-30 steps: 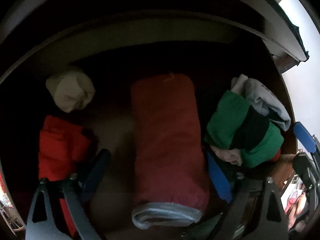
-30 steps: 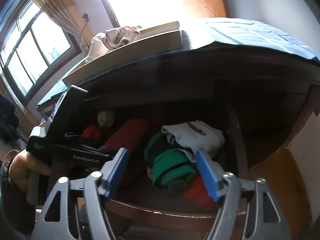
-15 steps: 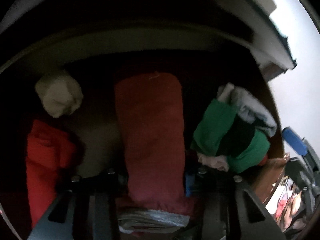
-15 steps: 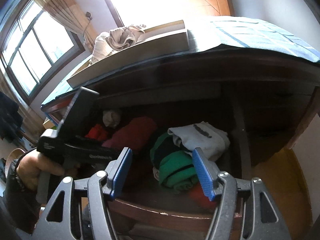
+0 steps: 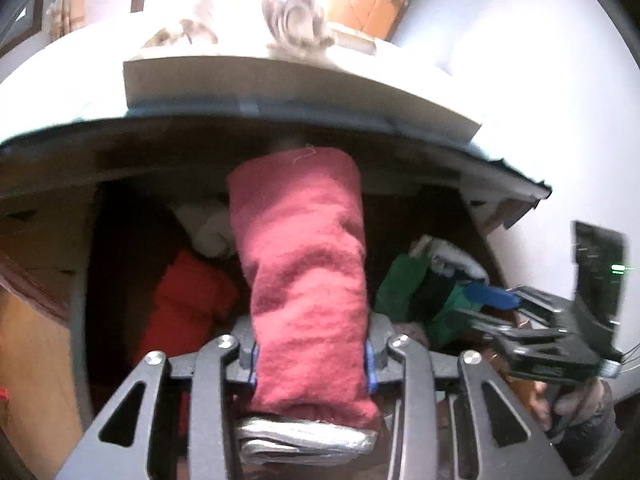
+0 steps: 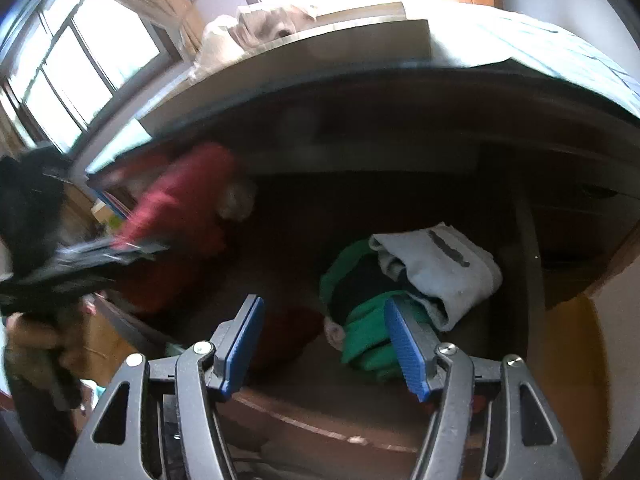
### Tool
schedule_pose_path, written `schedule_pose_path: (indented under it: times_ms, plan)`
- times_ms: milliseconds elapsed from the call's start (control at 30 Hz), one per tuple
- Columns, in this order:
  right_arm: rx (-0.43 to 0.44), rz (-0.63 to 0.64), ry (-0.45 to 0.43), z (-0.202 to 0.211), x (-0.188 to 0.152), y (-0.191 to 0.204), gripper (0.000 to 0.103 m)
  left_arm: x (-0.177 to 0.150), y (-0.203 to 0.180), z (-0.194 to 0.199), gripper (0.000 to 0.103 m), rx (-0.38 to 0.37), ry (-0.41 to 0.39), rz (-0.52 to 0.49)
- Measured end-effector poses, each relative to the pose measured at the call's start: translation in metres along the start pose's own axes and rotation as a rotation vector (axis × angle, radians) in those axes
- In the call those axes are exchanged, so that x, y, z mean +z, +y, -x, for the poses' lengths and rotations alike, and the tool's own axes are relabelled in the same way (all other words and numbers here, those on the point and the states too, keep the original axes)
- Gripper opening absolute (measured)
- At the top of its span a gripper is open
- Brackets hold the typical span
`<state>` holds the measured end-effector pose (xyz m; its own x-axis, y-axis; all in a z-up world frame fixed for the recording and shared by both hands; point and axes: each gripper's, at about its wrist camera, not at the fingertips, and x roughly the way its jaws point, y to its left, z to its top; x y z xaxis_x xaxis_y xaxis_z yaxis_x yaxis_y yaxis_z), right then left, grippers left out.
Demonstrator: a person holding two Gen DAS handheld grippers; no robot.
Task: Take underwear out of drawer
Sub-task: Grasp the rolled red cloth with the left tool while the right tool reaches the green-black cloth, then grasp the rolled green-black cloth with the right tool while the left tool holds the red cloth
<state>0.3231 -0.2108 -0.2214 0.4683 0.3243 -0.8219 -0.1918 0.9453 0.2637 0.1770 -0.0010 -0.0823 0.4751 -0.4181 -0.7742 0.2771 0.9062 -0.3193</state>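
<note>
My left gripper (image 5: 310, 364) is shut on a rolled dark red underwear (image 5: 306, 280) with a grey waistband and holds it raised above the open wooden drawer (image 5: 80, 300). The same roll shows blurred at the left of the right wrist view (image 6: 180, 208). My right gripper (image 6: 324, 348) is open and empty, hovering over the drawer's front edge (image 6: 304, 424), just in front of a green garment (image 6: 360, 320). The right gripper also shows at the right of the left wrist view (image 5: 540, 320).
In the drawer lie a bright red folded garment (image 5: 184, 304), a white rolled item (image 5: 212, 232), and a grey and white piece (image 6: 444, 268) on the green pile. The dresser top (image 5: 280, 92) overhangs, with crumpled cloth (image 5: 296, 20) on it.
My left gripper has closed on the dark red roll and lifted it up and out of the drawer. My right gripper has stayed open and moved closer to the green pile.
</note>
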Motion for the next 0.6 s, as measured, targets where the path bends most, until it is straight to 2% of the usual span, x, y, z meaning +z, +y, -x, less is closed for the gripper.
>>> schedule_pose_path:
  times_ms: [167,400,500,600]
  plan:
    - [-0.074,0.007,0.062,-0.017,0.006,-0.003,0.065,0.022,0.024,0.023,0.035,-0.017,-0.055,-0.003]
    - [-0.194,0.131,0.175,-0.045,0.016,0.009,0.065,0.017,0.018,0.019,0.035,-0.024,-0.083,-0.005]
    - [-0.267,0.191,0.255,-0.064,0.016,0.006,0.065,0.014,0.020,0.024,0.035,-0.021,-0.092,-0.003]
    - [-0.270,0.215,0.311,-0.076,0.015,0.003,0.065,0.014,0.022,0.027,0.035,-0.022,-0.101,0.006]
